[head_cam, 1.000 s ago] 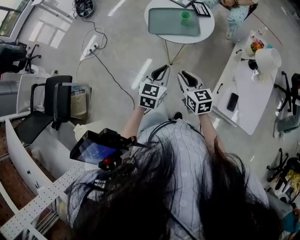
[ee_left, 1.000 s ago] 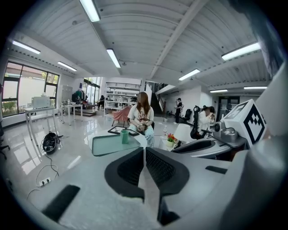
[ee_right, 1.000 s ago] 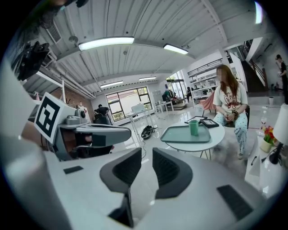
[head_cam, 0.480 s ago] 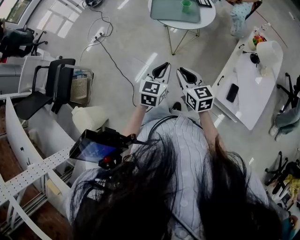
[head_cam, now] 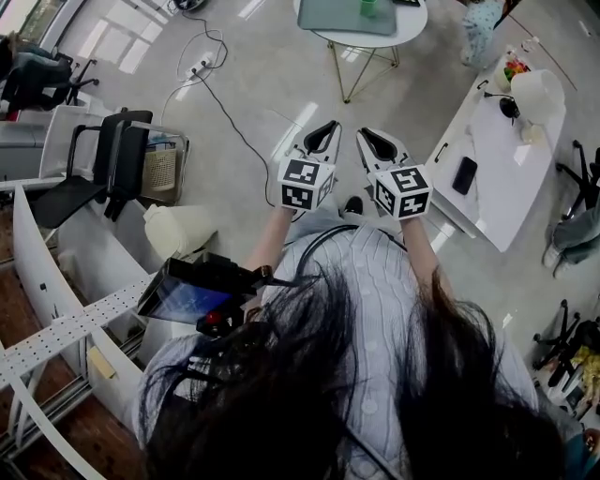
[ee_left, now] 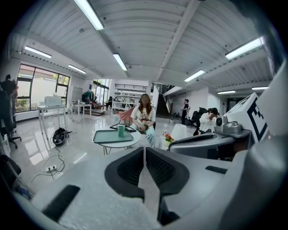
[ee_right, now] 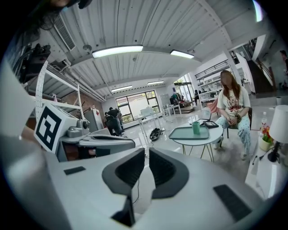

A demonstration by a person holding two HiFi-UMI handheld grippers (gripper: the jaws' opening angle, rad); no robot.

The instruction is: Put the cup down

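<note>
On the tray (head_cam: 328, 19) of the round worktop (head_cam: 413, 25), the green cup (head_cam: 368, 7) already stands upright. It is well apart from both grippers, straight ahead across open floor (head_cam: 281, 84). The left gripper (head_cam: 329, 126) has its fingers pressed together, empty. The right gripper (head_cam: 365, 134), more in line with the cup, has just been closing its fingers on nothing.
</note>
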